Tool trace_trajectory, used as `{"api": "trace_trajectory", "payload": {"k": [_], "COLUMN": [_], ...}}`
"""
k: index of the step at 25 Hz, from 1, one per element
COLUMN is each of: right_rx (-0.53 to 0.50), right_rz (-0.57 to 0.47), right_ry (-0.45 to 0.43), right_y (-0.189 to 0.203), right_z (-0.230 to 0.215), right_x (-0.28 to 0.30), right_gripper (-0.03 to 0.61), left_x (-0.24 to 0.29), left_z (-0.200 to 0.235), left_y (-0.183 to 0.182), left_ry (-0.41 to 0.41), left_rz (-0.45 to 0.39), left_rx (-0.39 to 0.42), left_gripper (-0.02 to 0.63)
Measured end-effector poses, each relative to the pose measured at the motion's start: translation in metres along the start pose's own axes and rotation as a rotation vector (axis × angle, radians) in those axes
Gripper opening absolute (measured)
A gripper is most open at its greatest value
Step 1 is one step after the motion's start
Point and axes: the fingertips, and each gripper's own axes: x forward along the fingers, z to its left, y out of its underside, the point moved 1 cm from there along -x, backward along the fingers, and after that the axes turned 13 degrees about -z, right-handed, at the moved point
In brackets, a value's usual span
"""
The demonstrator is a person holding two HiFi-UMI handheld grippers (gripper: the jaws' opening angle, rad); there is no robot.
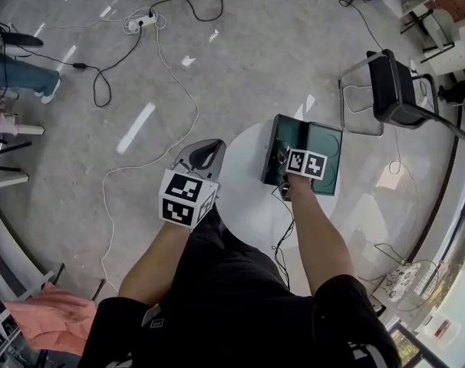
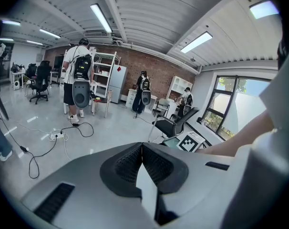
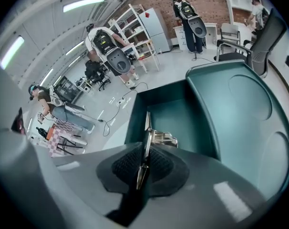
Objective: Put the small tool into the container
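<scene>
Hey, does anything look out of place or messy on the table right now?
Nothing looks spilled or broken. The green container sits open near the round table's far edge, and the right gripper holds the small metal tool in its jaws over it. Only loose cables trail across the floor.

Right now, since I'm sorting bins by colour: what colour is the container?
The container is dark green, clearest in the right gripper view.
</scene>
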Motion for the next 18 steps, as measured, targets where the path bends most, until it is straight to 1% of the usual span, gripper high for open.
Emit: {"api": "trace_trajectory", "payload": {"k": [3,5,10,14,18], "right_rx": [-0.059,-0.074,-0.055,-0.074,-0.048], "right_rz": [0.015,0.003,-0.071,-0.117,-0.182], "right_ry": [-0.013,-0.01,-0.024,-0.032,-0.032], "right_y": [0.004,0.002,-0.023,-0.04,-0.052], "right_z": [0.008,0.011,0.012,0.012,0.007], "right_x": [-0.007,-0.013,-0.033,-0.06,-0.085], "right_gripper": [0.037,0.035,0.031,0.031,0.03], "left_x": [0.0,-0.001,0.001,0.001,-0.003], "left_z": [-0.002,-0.002,-0.004,-0.017,-0.032], "left_y": [-0.005,-0.011,-0.032,-0.047,-0.061], "left_ry": [0.002,0.007,0.019,0.032,0.058], "left_rz": [-0.012,-0.029,-0.074,-0.109,-0.137], "left_rx": [0.0,0.004,0.021,0.031,0.06], "left_gripper": [0.006,0.006,0.007,0.007,0.007]}}
